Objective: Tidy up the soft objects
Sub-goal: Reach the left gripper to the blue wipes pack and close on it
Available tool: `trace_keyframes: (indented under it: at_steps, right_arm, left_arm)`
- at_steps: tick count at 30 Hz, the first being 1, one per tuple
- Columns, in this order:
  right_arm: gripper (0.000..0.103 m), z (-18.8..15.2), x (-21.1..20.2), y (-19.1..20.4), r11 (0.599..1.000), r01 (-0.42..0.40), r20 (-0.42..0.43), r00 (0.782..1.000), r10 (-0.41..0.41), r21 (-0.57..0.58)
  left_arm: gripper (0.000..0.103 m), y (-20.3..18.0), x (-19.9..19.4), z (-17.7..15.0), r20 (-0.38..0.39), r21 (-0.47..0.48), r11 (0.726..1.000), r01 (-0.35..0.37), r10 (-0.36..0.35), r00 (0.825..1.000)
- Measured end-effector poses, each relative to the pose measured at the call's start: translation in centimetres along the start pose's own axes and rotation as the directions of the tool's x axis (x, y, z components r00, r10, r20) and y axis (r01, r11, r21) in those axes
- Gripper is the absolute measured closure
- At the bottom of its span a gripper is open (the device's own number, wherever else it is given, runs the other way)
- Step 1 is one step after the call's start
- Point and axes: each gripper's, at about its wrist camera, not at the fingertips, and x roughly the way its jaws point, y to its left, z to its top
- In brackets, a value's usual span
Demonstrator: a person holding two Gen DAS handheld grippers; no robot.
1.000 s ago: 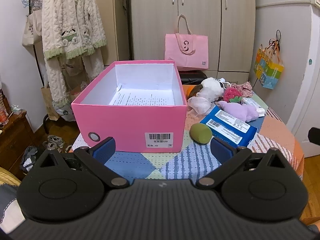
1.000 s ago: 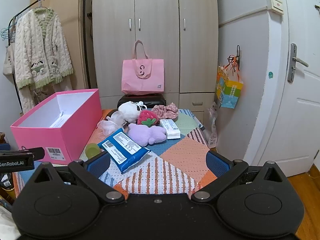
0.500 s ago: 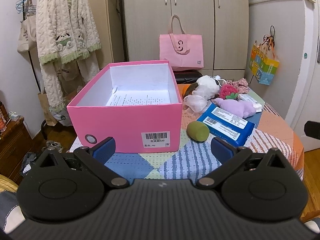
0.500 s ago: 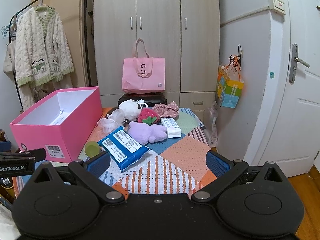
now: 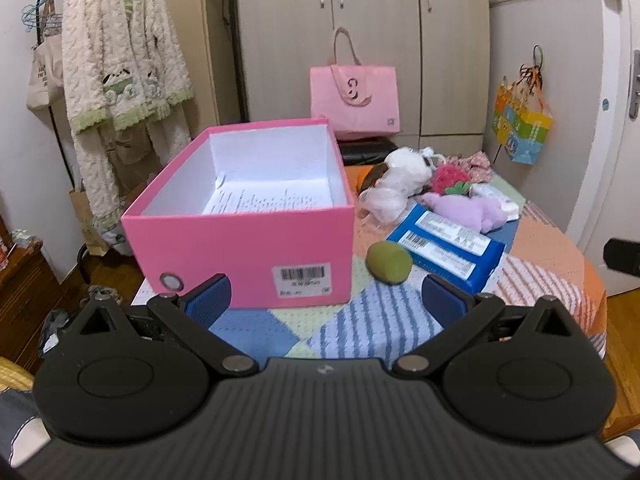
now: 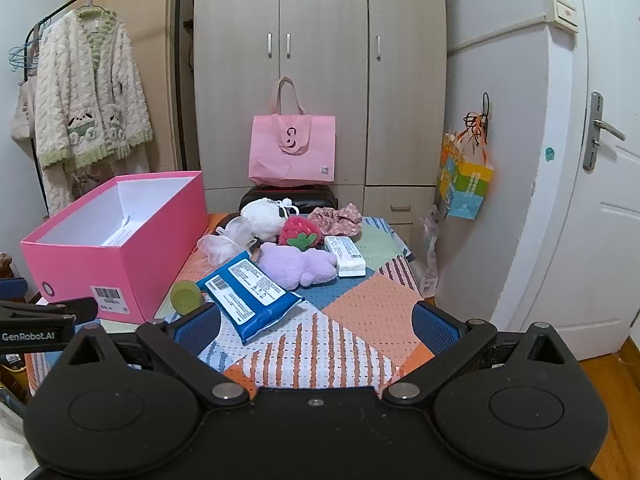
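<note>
An open pink box (image 5: 240, 240) (image 6: 116, 256) holding only a printed sheet stands at the table's left. To its right lie soft things: a green sponge (image 5: 389, 261) (image 6: 185, 297), a blue wipes pack (image 5: 448, 246) (image 6: 250, 294), a purple plush (image 5: 468, 210) (image 6: 298, 266), a strawberry plush (image 6: 300, 232), a white plush (image 6: 262, 214), a clear bag (image 6: 224, 242), a floral scrunchie (image 6: 340, 218) and a white tissue pack (image 6: 345, 256). My left gripper (image 5: 326, 298) is open and empty in front of the box. My right gripper (image 6: 316, 326) is open and empty, short of the wipes pack.
A patchwork cloth (image 6: 360, 308) covers the table. A pink tote (image 6: 292, 148) stands against the wardrobe (image 6: 320, 60) behind. A robe (image 5: 124, 80) hangs at the left. A door (image 6: 600, 200) and a hanging colourful bag (image 6: 466, 180) are at the right.
The left view has drawn back and swung a little; the box and sponge sit farther off. The right view has barely shifted. Nothing on the table has moved.
</note>
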Motion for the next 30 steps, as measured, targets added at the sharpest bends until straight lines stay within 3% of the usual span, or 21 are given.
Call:
trace_keyframes:
  at_steps: [5, 11, 16, 22, 26, 30]
  right_arm:
    - [0.0, -0.6, 0.4, -0.4, 0.998, -0.025, 0.034, 0.999, 0.027, -0.054]
    - [0.0, -1.5, 3.1, -1.3, 0.991, -0.101, 0.042, 0.994, 0.104, -0.083]
    - [0.0, -2.0, 6.7, -1.1, 0.979, -0.16, -0.005, 0.987, 0.161, -0.123]
    - [0.0, -2.8, 10.6, 0.3, 0.956, -0.248, -0.049, 0.969, 0.244, -0.157]
    - [0.0, -2.8, 13.4, 0.8, 0.95, -0.284, -0.088, 0.958, 0.274, -0.133]
    - [0.0, -2.9, 15.7, 1.6, 0.948, -0.293, -0.12, 0.953, 0.279, -0.126]
  left_arm:
    - [0.0, -0.8, 0.3, 1.2, 0.05, 0.046, 0.996, 0.074, -0.076, 0.996]
    - [0.0, -3.4, 3.0, 3.6, 0.011, 0.157, 0.964, 0.214, -0.219, 0.976]
    - [0.004, -5.9, 7.0, 6.3, -0.124, 0.255, 0.917, 0.306, -0.283, 0.951]
    - [0.021, -7.2, 12.4, 8.3, -0.319, 0.259, 0.875, 0.409, -0.323, 0.891]
    - [0.024, -7.5, 15.8, 9.1, -0.41, 0.219, 0.871, 0.441, -0.328, 0.851]
    - [0.025, -8.2, 18.7, 9.3, -0.445, 0.217, 0.883, 0.415, -0.289, 0.848]
